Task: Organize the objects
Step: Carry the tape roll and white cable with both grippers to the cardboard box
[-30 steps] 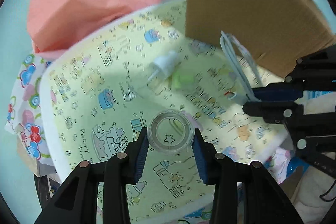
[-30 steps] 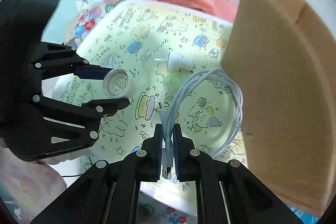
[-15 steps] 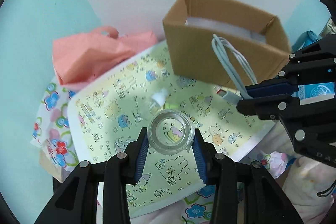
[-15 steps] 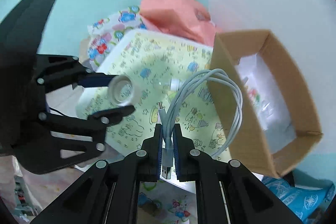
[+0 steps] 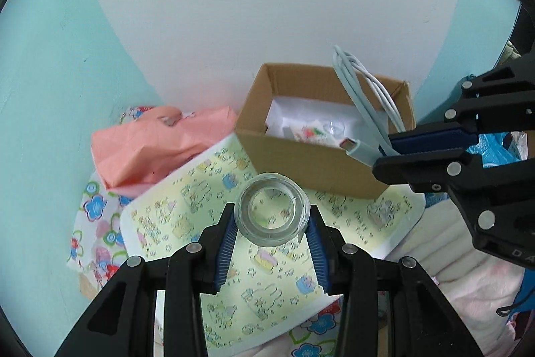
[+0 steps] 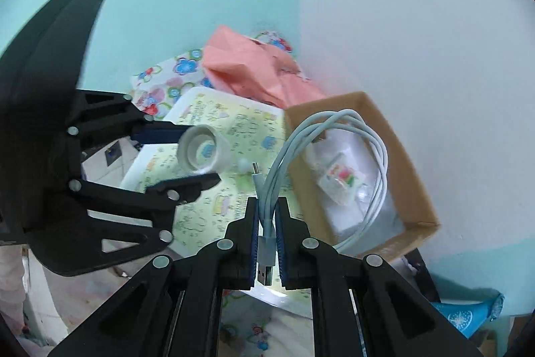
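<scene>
Tape roll (image 5: 271,210), clear, is clamped between the fingers of the left gripper (image 5: 271,225), raised above the cartoon-printed yellow worktop (image 5: 187,216). Coiled white USB cable (image 6: 329,166) is pinched near its plugs in the right gripper (image 6: 266,225), fingers closed on it. Farther right, an open cardboard box (image 5: 311,163) holds small packets. Pink cloth (image 5: 157,146) lies far left by the wall.

My view down: yellow cartoon-print tabletop (image 5: 187,223); on it open cardboard box (image 5: 301,163) at far edge, small white item (image 6: 243,163) near middle.
</scene>
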Demonstrator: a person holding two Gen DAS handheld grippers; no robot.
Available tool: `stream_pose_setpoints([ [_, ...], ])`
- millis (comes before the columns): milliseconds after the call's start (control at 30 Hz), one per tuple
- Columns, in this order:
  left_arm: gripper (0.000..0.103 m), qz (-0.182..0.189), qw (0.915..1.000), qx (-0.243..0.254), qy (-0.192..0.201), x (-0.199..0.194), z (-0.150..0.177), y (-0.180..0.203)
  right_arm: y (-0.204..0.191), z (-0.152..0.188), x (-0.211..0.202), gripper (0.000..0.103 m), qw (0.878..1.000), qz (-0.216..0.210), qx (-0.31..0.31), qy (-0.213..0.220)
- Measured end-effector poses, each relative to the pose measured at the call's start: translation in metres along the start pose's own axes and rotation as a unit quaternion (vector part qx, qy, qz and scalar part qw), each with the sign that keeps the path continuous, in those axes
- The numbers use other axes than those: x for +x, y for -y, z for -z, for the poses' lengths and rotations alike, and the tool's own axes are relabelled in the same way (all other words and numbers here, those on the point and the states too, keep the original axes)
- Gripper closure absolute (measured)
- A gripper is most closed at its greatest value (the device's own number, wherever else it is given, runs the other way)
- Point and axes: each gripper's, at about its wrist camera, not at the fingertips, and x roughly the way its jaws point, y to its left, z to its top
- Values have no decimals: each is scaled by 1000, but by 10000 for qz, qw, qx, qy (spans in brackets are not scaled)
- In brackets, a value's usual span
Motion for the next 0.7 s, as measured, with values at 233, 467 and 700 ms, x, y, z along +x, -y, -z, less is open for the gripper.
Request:
stream_pose_setpoints([
  [233,62,70,9999,115,-66,28,-36,8,46,-7,15,91,9995,30,300,-15],
  [467,62,223,9997,5,30,62,-75,16,87,-12,35,91,9982,-82,585,-43],
  [700,62,304,9995,-70,-4,100,-95,22,109,-12,61,91,9966,-271,772,-98],
])
